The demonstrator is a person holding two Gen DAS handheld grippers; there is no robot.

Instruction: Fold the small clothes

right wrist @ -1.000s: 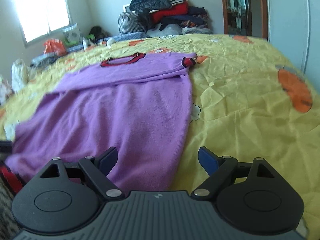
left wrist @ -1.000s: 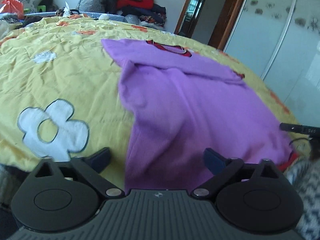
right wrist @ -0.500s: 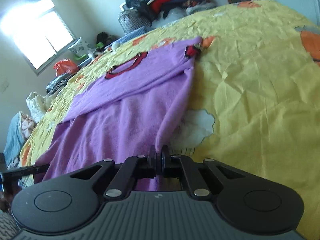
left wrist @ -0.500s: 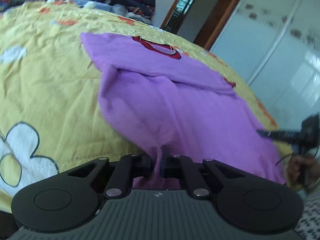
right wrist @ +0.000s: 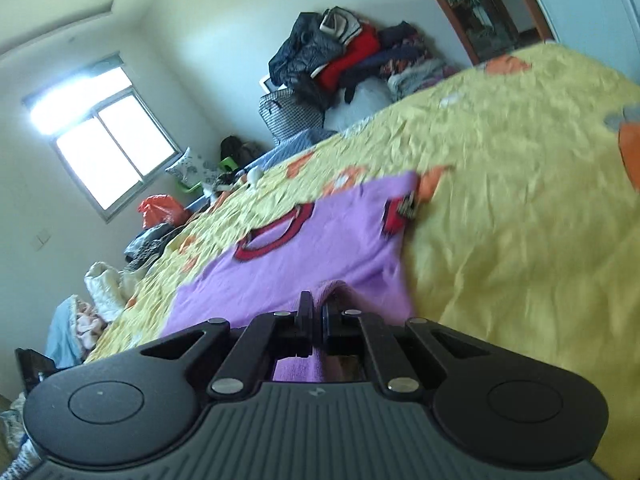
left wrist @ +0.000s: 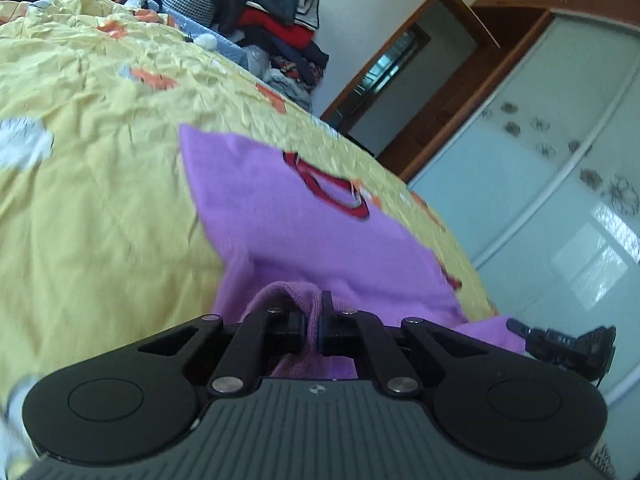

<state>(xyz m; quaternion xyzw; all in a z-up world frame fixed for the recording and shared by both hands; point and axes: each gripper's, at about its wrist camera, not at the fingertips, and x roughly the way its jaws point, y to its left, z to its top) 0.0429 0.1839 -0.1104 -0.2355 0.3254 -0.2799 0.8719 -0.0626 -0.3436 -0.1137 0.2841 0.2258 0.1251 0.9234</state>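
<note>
A purple sweater point(left wrist: 280, 208) with a red collar point(left wrist: 332, 192) lies on the yellow bedspread point(left wrist: 88, 200). My left gripper point(left wrist: 313, 320) is shut on the sweater's bottom hem at its left corner and holds it lifted, carried toward the collar. My right gripper point(right wrist: 317, 320) is shut on the hem at the right corner of the sweater point(right wrist: 320, 248), also lifted. The right gripper shows in the left wrist view point(left wrist: 560, 340) at the far right. The lower half of the sweater is hidden under the grippers.
The yellow bedspread point(right wrist: 520, 220) stretches wide to the right. A pile of clothes and bags point(right wrist: 340, 68) sits at the bed's far end. A sliding wardrobe point(left wrist: 560, 160) stands on the right, a window point(right wrist: 108, 152) on the left wall.
Both grippers closed on the sweater's bottom hem, then lifted it and carried it forward toward the collar. The sweater's visible flat part has shrunk to the top half.
</note>
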